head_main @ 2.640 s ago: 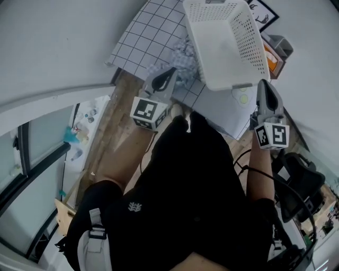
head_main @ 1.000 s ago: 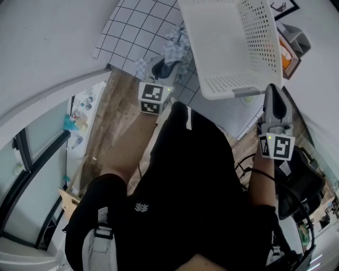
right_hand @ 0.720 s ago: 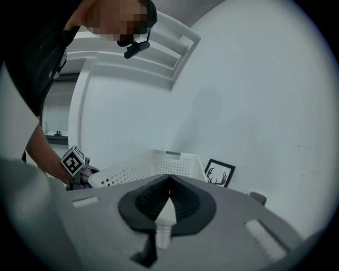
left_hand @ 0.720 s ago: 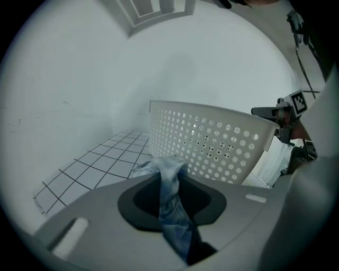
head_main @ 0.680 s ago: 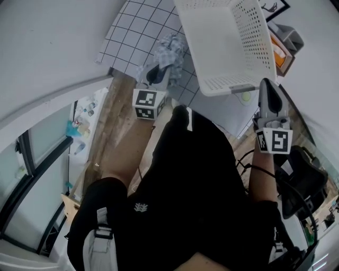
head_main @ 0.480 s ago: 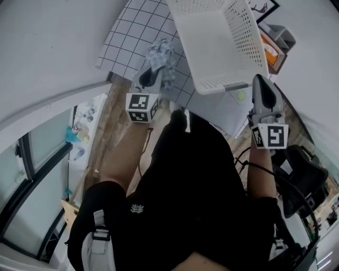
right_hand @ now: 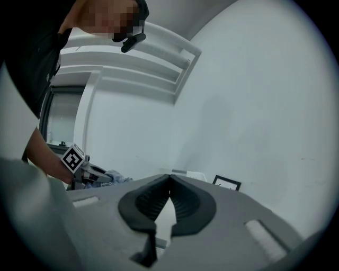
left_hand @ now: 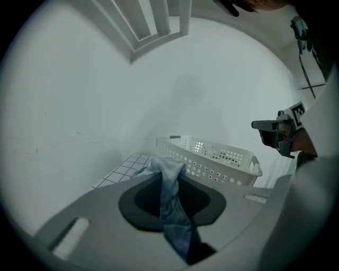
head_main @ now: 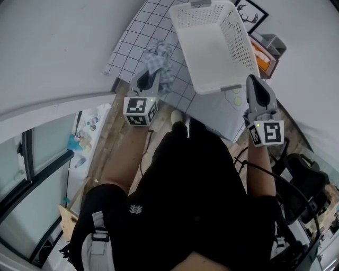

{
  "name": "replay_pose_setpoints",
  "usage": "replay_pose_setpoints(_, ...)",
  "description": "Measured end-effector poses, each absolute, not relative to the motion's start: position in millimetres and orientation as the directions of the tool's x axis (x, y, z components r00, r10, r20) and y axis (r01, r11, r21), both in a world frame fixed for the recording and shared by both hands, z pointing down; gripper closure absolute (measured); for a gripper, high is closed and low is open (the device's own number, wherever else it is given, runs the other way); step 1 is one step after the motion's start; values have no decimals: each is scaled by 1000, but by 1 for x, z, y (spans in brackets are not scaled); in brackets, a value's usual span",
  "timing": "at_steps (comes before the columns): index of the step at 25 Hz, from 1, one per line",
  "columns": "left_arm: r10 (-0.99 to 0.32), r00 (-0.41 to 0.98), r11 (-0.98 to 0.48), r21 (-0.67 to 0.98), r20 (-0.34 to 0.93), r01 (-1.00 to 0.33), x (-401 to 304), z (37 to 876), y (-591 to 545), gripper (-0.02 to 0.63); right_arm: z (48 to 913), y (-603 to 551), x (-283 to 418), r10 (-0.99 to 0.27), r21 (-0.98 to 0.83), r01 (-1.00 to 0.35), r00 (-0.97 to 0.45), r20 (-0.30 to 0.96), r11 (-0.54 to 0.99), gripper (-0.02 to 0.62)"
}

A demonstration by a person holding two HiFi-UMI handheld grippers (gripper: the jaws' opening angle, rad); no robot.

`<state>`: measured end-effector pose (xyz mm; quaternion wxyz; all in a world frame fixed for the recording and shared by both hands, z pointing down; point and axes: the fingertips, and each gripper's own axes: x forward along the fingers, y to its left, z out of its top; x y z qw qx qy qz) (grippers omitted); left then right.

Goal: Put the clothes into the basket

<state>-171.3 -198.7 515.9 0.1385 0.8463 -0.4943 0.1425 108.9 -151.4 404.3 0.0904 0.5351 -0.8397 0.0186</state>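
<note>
The white perforated laundry basket (head_main: 209, 47) stands against the wall, open side up, and its bare white bottom shows in full. The garment is outside it. Just past the basket's right wall sit a small grey container (head_main: 273, 43) and an orange-and-white box (head_main: 263, 57); their contents cannot be made out. A framed picture (head_main: 249, 10) leans at the wall behind them.

The garment (head_main: 158, 57) is a soft, pale blue-grey checked cloth, crumpled into a narrow bunch. The left gripper (head_main: 149, 79) holds it in the air over the grid-lined white sheet (head_main: 130, 45), left of the basket and apart from it. Its fingers (left_hand: 139, 204) have just been closing and now pinch the cloth. In the left gripper view the fabric mounds over the fingertips and trails back down through the gap between them. Its long axis therefore runs along the fingers, with the bunched end pointing toward the wall.

The right gripper (head_main: 253, 83) hangs at the basket's near right corner, close to the grey handle on the rim. Its fingers (right_hand: 158, 195) are pressed together at the tips, and no cloth is between them. Wooden floor (head_main: 119, 127) lies below the left gripper.
</note>
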Motion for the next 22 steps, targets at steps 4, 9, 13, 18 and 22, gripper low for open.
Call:
replay_pose_setpoints(4, -816, 453, -449, 100, 358, -888, -178, 497, -200, 535, 394, -150, 106, -885, 50, -892, -436, 161, 448, 594)
replay_pose_setpoints(9, -835, 448, -447, 80, 321, -891, -178, 471, -201, 535, 385, -150, 108, -883, 18, -892, -443, 152, 451, 594)
replay_pose_setpoints(13, -844, 448, -451, 64, 295, -890, -177, 452, -203, 535, 378, -150, 108, -881, 1, -890, -450, 146, 455, 594)
replay_pose_setpoints(18, -854, 449, -455, 42, 264, -890, -172, 430, -208, 535, 366, -152, 111, -883, 2, -890, -453, 122, 457, 594)
replay_pose_setpoints(22, -860, 452, -460, 24, 239, -888, -169, 412, -214, 535, 358, -153, 116, -885, 3, -891, -452, 111, 455, 594)
